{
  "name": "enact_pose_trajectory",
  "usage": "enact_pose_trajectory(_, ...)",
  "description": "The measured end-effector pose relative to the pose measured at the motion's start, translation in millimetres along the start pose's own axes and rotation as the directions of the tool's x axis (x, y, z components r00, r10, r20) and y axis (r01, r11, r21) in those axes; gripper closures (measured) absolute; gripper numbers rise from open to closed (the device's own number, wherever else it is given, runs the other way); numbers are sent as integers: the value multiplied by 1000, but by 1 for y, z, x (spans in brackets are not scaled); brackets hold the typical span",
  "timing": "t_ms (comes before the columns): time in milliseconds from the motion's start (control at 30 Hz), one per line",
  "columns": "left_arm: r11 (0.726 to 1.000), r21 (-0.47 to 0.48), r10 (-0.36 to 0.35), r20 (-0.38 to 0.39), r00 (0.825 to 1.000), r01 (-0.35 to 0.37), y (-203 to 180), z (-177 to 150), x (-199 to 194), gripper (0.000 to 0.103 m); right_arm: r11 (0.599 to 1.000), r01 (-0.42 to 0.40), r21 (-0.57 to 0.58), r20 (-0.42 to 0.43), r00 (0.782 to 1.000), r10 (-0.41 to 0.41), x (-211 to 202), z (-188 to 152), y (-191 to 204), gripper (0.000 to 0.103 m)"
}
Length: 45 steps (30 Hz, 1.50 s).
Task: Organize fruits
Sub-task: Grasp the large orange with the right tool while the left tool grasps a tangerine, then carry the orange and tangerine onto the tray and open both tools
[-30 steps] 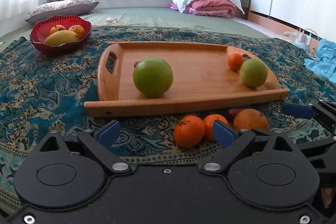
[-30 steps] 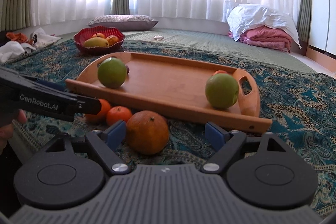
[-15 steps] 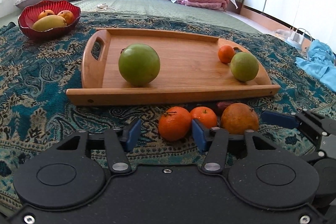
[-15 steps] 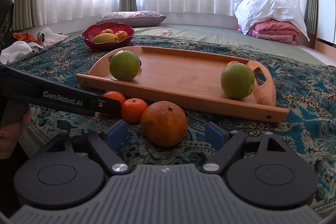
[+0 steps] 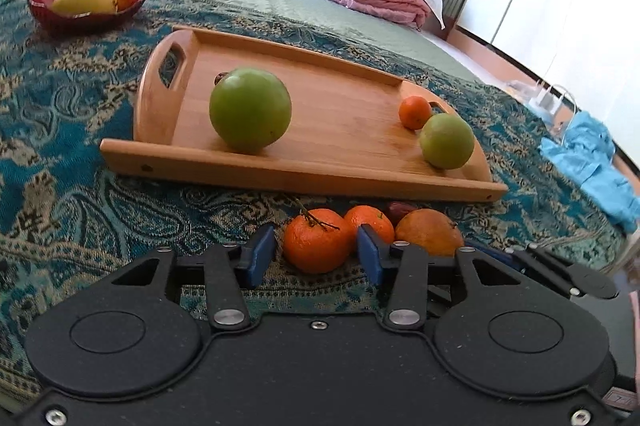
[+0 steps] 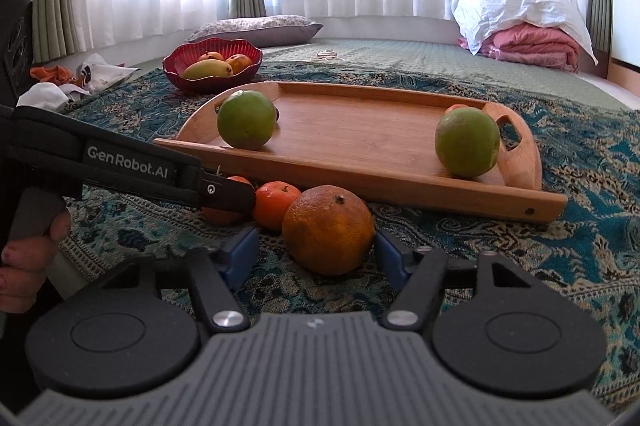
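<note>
1. Left gripper: jaws just closing, narrowed around a small stemmed orange mandarin. Thin gap at one blue pad, so not yet clamped.
2. Right gripper: jaws just closing, set wider, flanking a large dull-orange round fruit. Gap at the left pad, no grip yet.
3. Location of both targets: on the teal patterned cloth, just before the near rim of the light wooden handled tray, in one row with a second small mandarin between them.
4. On the tray: two round green fruits and one tiny mandarin. Red fluted bowl well beyond.
5. Risk: middle mandarin nudged or pinched by the inner pads, then rolling off.
6. Risk: off-centre squeeze on round skin, fruit popping forward against the tray rim.
7. Risk: grippers side by side, likely to clash on lifting.
8. Risk: bumped tray, green fruits set rolling.
</note>
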<state>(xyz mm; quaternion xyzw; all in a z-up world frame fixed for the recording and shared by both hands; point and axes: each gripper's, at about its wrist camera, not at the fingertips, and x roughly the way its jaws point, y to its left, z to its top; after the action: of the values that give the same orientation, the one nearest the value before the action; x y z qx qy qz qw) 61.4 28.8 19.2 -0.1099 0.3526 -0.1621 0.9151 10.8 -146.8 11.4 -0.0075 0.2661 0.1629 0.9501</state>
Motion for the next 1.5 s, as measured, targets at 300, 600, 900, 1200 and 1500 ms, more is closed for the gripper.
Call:
enact_pose_trajectory(300,997,-71,-43,-3,999,42,1,2,7,60,998,-4,70,-17,1000,5,4,0,-10,42)
enact_pose_trajectory(600,1000,4,-2,3,1000,2,-8,-4,0,68,997,8,83,-8,1000,-8,2,-1,-12,50)
enact_pose_trajectory(900,989,141,43,22,999,-46,-26,-13,2,68,997,47,62,28,998,-49,-15,-2,-8,51)
enact_pose_trajectory(1200,974,204,87,42,995,-94,-35,-17,3,68,993,88,79,60,994,-93,-28,6,-16,51)
enact_pose_trajectory(1500,952,278,85,155,984,-125,-54,-2,-35,68,987,134,85,118,983,-144,-46,34,-19,51)
